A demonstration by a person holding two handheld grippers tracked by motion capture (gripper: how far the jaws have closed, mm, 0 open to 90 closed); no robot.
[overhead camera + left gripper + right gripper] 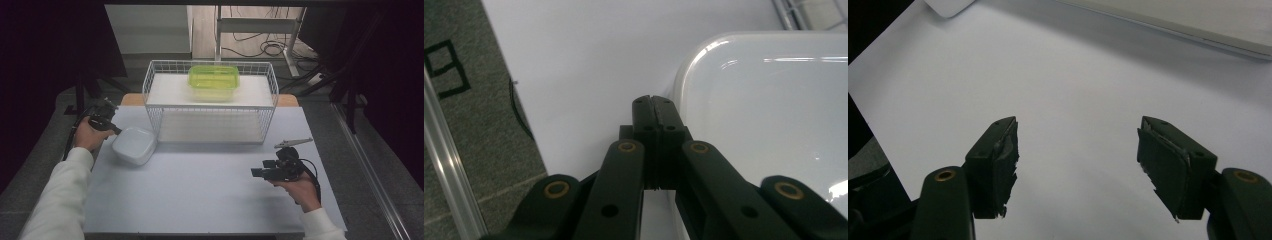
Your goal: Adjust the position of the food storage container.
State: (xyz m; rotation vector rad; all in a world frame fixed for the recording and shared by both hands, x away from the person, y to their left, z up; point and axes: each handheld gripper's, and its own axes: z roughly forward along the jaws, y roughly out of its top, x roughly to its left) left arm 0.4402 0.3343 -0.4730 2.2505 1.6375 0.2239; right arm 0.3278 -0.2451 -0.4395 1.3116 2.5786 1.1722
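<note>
Left gripper (652, 100) jaws pressed together, tips just beside white bowl (134, 145) rim, left of frame. Right gripper (1078, 150) jaws spread over bare tabletop (210, 190). Risk: nudging bowl sideways, not gripping.

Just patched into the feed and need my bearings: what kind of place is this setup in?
Most likely a lab or recording workspace, not a home. A plain white table stands between dark curtains, loose cables lie on the floor behind it, and staged props, a wire rack holding a green container, sit on it.

Glossy white plastic dish (769, 125), matt white table (210, 185), wire-mesh basket (155, 75).
</note>
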